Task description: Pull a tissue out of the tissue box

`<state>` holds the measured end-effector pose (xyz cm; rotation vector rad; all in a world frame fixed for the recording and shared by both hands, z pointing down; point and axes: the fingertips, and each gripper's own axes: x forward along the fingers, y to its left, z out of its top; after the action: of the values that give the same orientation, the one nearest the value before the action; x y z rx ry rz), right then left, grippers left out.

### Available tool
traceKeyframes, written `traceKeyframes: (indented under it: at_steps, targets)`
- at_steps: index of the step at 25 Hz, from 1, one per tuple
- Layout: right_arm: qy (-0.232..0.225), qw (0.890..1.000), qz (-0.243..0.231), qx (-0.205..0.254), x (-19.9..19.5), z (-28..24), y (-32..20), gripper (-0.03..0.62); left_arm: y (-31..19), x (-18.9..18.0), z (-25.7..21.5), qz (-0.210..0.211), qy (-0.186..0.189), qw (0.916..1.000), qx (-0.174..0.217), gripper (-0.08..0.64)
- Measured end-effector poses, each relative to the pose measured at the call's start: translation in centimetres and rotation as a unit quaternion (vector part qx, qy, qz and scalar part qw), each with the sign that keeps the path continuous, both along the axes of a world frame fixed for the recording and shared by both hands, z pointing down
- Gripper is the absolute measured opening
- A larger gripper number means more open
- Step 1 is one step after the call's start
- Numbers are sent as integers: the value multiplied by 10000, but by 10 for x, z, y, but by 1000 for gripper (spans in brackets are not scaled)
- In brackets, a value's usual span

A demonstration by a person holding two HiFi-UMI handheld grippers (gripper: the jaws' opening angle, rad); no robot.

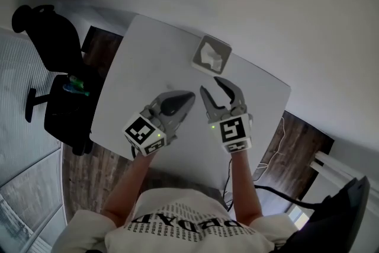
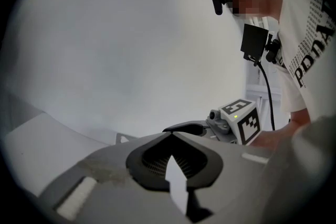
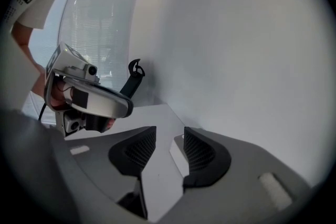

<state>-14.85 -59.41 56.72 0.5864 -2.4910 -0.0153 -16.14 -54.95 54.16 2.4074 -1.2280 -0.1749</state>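
Tissue box [image 1: 206,42] sits on the white surface [image 1: 148,50] near its far edge, with a crumpled white tissue [image 1: 214,59] standing in its top opening. In the head view, both grippers hover side by side over the surface on the near side of the box, apart from it. The left gripper [image 1: 189,95] points toward the right one, and the right gripper [image 1: 211,85] aims at the box. A black office chair [image 1: 56,68] stands on the wood floor [image 1: 296,139] to the left.

In the left gripper view, the 2 fingers [image 2: 157,157] meet at their tips with nothing held between them, and the right gripper's marker cube shows just beyond.

In the right gripper view, the fingers [image 3: 137,150] are spread wide and hold nothing. A pale corner of the tissue box [image 3: 177,157] shows in the gap, further along the surface.
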Motion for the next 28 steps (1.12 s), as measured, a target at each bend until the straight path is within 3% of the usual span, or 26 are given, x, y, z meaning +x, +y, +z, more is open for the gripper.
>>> traceKeyframes:
  at_steps: [10, 18, 28]
  targets:
    - [206, 9992, 232, -238, -2, 56, -39, 161, -45, -15, 57, -210, 46, 9992, -346, -9]
    - [61, 9988, 292, -381, -14, 75, -53, 161, -57, -12, 88, -230, 182, 9979, -578, -9]
    - [355, 9986, 379, -60, -19, 80, -71, 163, -57, -7, 103, -157, 388, 9967, -700, -9]
